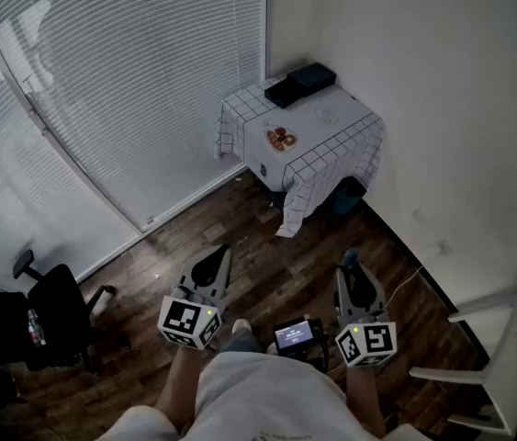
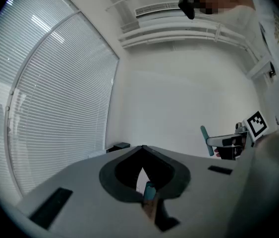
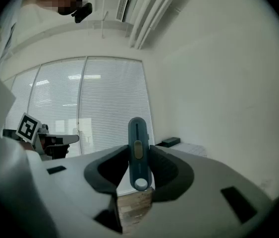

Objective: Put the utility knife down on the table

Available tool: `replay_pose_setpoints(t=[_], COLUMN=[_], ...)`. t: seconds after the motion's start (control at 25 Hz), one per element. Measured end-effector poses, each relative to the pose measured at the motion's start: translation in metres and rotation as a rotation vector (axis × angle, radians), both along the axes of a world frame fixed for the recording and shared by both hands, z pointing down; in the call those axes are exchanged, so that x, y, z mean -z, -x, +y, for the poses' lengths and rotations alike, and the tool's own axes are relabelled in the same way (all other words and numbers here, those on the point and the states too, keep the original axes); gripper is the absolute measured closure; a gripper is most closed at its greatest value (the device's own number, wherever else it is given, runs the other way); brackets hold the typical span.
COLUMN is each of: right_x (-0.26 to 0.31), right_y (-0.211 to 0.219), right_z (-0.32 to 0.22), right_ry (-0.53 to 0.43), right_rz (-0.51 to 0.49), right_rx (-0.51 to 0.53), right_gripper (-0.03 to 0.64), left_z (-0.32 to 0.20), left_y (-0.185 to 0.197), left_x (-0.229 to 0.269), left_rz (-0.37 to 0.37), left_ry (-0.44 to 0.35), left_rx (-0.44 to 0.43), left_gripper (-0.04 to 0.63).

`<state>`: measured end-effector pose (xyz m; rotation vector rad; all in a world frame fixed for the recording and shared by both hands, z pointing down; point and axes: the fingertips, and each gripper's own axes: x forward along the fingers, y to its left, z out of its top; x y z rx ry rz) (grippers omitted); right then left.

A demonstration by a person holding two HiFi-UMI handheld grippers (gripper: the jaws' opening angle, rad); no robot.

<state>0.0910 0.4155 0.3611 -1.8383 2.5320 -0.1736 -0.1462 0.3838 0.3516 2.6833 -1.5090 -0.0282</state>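
**Knife in right gripper, table not yet reached**

The window blinds (image 1: 120, 90) fill the 10 to 12 o'clock side of the head view. The cloth-covered table (image 1: 336, 141) stands in the corner at 12 to 1 o'clock, well apart from both grippers. On it are black boxes (image 1: 299, 84) at the far corner and a small plate (image 1: 281, 139) toward its 9 o'clock edge.

The left gripper (image 1: 216, 261) has its jaws drawn together on nothing. The right gripper (image 1: 354, 274) is clamped on the blue utility knife (image 3: 137, 152). The knife stands upright and most of its body pokes out beyond the jaws.

Risks:
- The grip sits near one end, so the knife may pivot or slip while carried.
- Letting go above the cloth would drop it.
- It could land on the plate.
- Blade extension cannot be told.
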Motion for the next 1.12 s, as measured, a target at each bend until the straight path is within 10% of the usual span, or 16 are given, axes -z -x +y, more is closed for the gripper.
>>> replay_pose_setpoints(t=[1.12], right_x=[0.009], right_y=[-0.034], right_z=[0.011], right_ry=[-0.002], right_rz=[-0.14], right_rx=[-0.057], right_gripper=[0.48], left_z=[-0.015], left_y=[-0.035], left_x=[0.004], left_rz=[-0.05], left_ry=[-0.017], left_rx=[-0.047], left_gripper=[0.588])
